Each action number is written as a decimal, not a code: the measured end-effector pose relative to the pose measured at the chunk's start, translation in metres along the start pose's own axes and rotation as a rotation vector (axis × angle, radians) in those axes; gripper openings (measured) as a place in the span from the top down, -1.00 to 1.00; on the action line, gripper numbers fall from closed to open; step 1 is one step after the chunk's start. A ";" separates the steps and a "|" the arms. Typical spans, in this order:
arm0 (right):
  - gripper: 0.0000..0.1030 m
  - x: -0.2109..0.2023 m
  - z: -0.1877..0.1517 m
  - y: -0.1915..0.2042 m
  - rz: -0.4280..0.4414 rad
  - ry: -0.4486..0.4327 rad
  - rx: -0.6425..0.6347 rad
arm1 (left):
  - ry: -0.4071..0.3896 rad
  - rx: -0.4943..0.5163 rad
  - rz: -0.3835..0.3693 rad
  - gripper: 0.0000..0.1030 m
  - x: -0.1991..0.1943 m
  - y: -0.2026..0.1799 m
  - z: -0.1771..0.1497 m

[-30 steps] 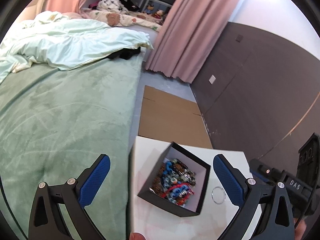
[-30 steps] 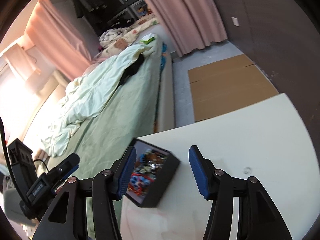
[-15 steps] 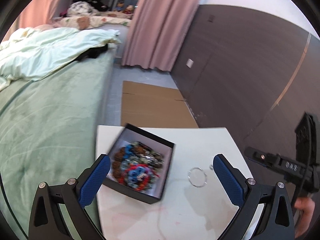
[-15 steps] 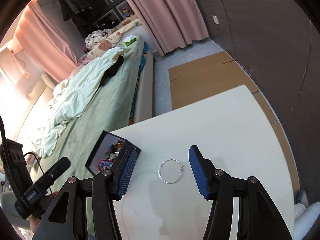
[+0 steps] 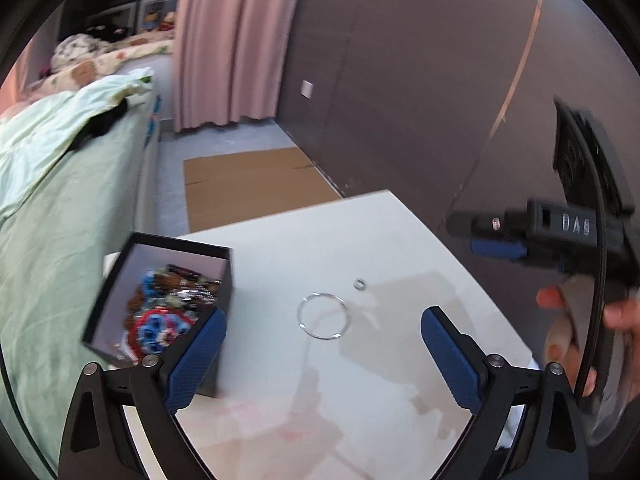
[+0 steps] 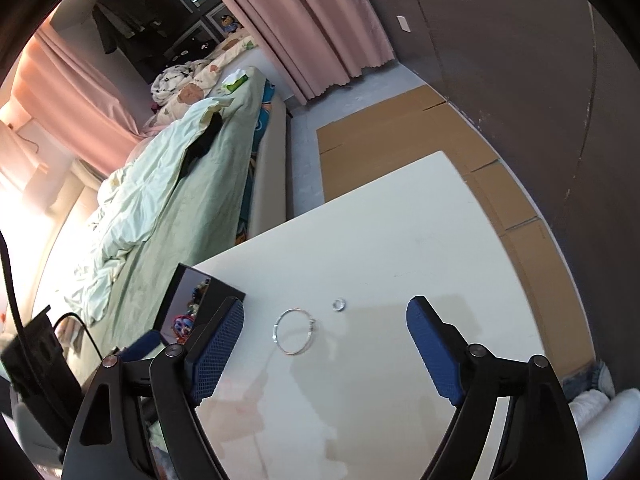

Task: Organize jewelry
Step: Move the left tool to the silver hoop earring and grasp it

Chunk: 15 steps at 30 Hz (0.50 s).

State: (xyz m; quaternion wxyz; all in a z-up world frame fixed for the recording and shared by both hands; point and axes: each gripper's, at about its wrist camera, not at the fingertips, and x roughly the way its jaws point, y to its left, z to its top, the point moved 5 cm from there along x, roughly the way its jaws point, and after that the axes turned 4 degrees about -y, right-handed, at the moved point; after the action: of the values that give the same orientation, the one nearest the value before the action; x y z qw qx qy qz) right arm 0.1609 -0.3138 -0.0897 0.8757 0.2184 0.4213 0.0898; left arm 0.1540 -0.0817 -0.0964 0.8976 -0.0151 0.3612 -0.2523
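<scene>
A thin silver bangle (image 5: 323, 315) and a small silver ring (image 5: 360, 284) lie on the white table (image 5: 360, 400). A black box (image 5: 120, 280) full of colourful jewelry (image 5: 168, 308) stands at the table's left edge. My left gripper (image 5: 323, 356) is open and empty, above the table, with the bangle just ahead between its fingers. My right gripper (image 6: 325, 342) is open and empty, with the bangle (image 6: 294, 331) and ring (image 6: 339, 304) ahead of it and the box (image 6: 188, 300) to its left. The right gripper also shows at the right of the left wrist view (image 5: 500, 240).
A bed with green covers (image 5: 48, 220) lies left of the table. Flattened cardboard (image 6: 400, 140) lies on the floor beyond it. A dark wall panel (image 5: 440, 80) and pink curtains (image 5: 232, 40) stand behind.
Both grippers have swung right, from the box toward the bangle and ring, which now sit centred ahead. Both stay open.
</scene>
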 end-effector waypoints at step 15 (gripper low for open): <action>-0.63 -0.002 0.011 -0.055 -0.054 0.038 0.070 | 0.158 0.057 0.007 -0.49 0.078 -0.013 -0.023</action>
State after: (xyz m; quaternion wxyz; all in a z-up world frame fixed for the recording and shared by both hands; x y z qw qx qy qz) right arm 0.1667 -0.3667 -0.1075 0.8615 0.2357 0.4464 0.0556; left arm 0.1810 -0.1260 -0.1604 0.8672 0.0318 0.4237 -0.2598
